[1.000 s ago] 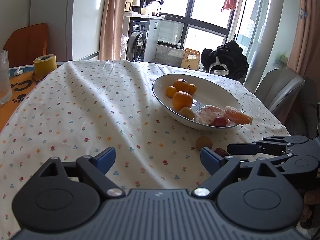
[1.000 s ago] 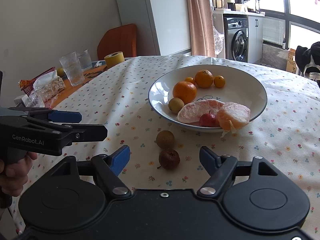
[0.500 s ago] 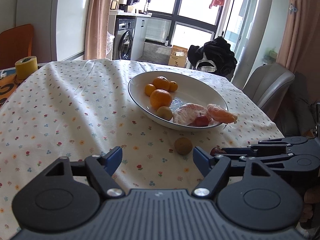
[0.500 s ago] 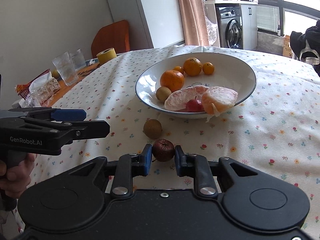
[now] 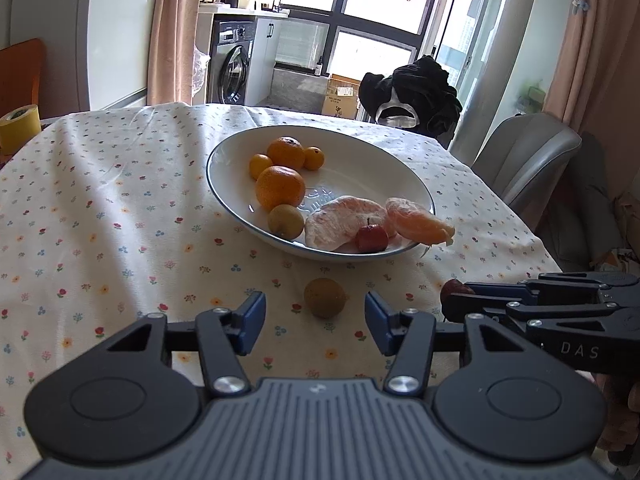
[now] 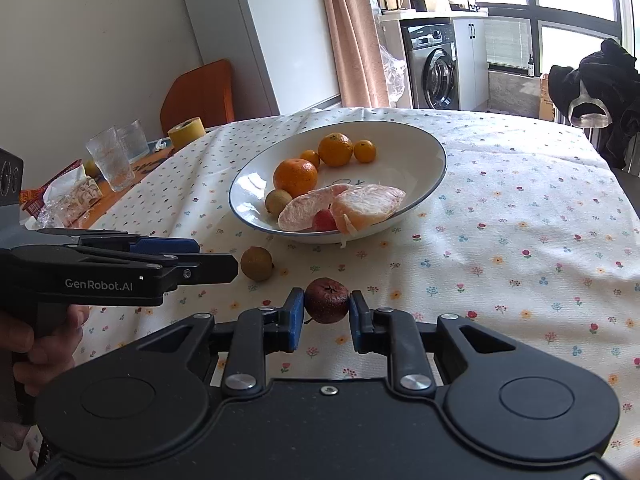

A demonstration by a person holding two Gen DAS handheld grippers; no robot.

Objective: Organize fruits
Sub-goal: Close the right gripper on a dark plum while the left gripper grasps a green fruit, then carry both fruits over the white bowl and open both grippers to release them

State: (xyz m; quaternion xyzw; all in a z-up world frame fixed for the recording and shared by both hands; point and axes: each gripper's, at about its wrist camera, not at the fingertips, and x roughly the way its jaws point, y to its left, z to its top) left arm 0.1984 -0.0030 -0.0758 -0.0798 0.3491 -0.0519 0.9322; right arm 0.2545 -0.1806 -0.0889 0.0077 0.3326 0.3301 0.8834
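Note:
A white bowl (image 5: pixel 224 184) (image 6: pixel 432 148) on the flowered tablecloth holds oranges, peeled citrus pieces, a small brown fruit and a small red fruit. My right gripper (image 6: pixel 327 312) is shut on a dark red fruit (image 6: pixel 327 300) just above the cloth in front of the bowl; it also shows in the left wrist view (image 5: pixel 454 289). A small brown fruit (image 5: pixel 325 297) (image 6: pixel 257 263) lies on the cloth. My left gripper (image 5: pixel 315 312) is open, its jaws on either side of that brown fruit and slightly short of it.
Two glasses (image 6: pixel 116 158), a tissue pack (image 6: pixel 72 196) and a yellow tape roll (image 6: pixel 187 131) stand at the table's far left. A grey chair (image 5: pixel 524 160) stands beyond the right edge, an orange chair (image 6: pixel 200 94) at the back left.
My right gripper closed on the dark red fruit and raised it slightly. My left gripper moved right and forward, so the brown fruit now sits between its open jaws.

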